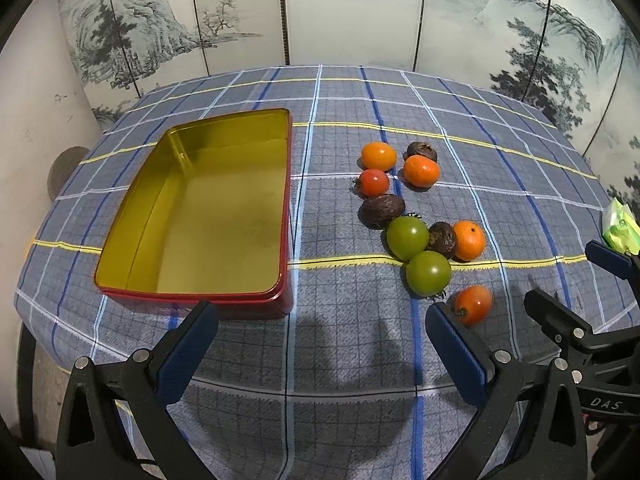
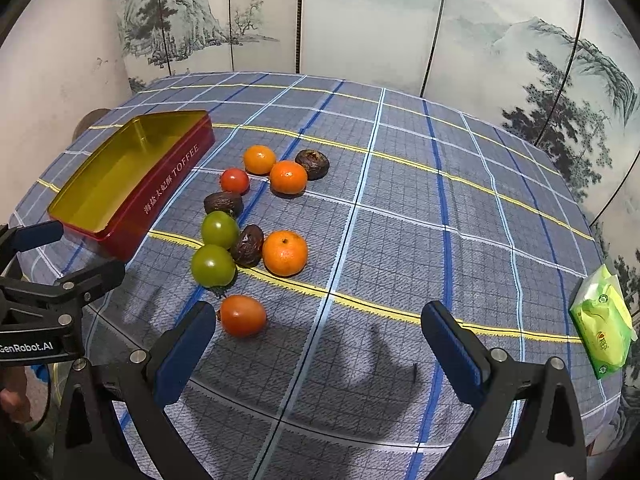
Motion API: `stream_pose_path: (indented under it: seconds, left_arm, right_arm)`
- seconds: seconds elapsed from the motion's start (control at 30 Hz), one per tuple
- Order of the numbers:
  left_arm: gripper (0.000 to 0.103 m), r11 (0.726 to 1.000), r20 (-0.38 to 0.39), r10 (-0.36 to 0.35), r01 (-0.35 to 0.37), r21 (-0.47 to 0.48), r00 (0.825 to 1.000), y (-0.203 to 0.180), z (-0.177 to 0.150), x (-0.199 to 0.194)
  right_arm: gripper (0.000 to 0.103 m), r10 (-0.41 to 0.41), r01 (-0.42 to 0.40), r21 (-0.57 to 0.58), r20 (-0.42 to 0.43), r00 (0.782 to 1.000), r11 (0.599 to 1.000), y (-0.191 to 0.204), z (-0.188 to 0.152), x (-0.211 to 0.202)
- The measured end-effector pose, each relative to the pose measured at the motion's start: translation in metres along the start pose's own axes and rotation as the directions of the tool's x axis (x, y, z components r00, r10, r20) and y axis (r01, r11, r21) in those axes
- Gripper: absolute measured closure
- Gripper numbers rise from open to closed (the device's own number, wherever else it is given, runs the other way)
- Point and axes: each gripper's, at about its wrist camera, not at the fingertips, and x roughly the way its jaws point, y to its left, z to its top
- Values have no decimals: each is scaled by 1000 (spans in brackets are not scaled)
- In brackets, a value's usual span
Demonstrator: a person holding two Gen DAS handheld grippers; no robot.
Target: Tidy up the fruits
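Note:
An open red tin (image 1: 192,216) with a gold inside stands empty on the left of the table; it also shows in the right wrist view (image 2: 132,184). Right of it lie several fruits: oranges (image 1: 468,240), red tomatoes (image 1: 473,304), two green tomatoes (image 1: 429,273) and dark wrinkled fruits (image 1: 381,210). My left gripper (image 1: 322,316) is open and empty above the cloth in front of the tin. My right gripper (image 2: 320,320) is open and empty, its left finger (image 2: 188,344) just beside the nearest red tomato (image 2: 242,315).
A blue plaid cloth (image 2: 400,208) covers the round table. A green tissue packet (image 2: 604,328) lies at the right edge. A painted folding screen (image 1: 360,12) stands behind the table.

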Motion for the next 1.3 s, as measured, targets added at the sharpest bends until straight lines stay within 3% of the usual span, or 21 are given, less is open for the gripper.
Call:
stream_pose_path:
  seconds: [0.9,1.17,1.3]
  left_arm:
    - [1,999,-9,-19,19,33,1000,-10,-3,5]
    - [14,995,-28,-54,56,80,998,-21,4,14]
    - [15,993,-51,-67,71,90,996,-25,6,20]
  right_arm:
    - [1,-12,12,18,-32,999,1000,-6,-7,8]
    - [1,-21,26,54,-85,996,998,-18,-15,21]
    - [1,-41,49,66,-125,991,997,-24,-18,31]
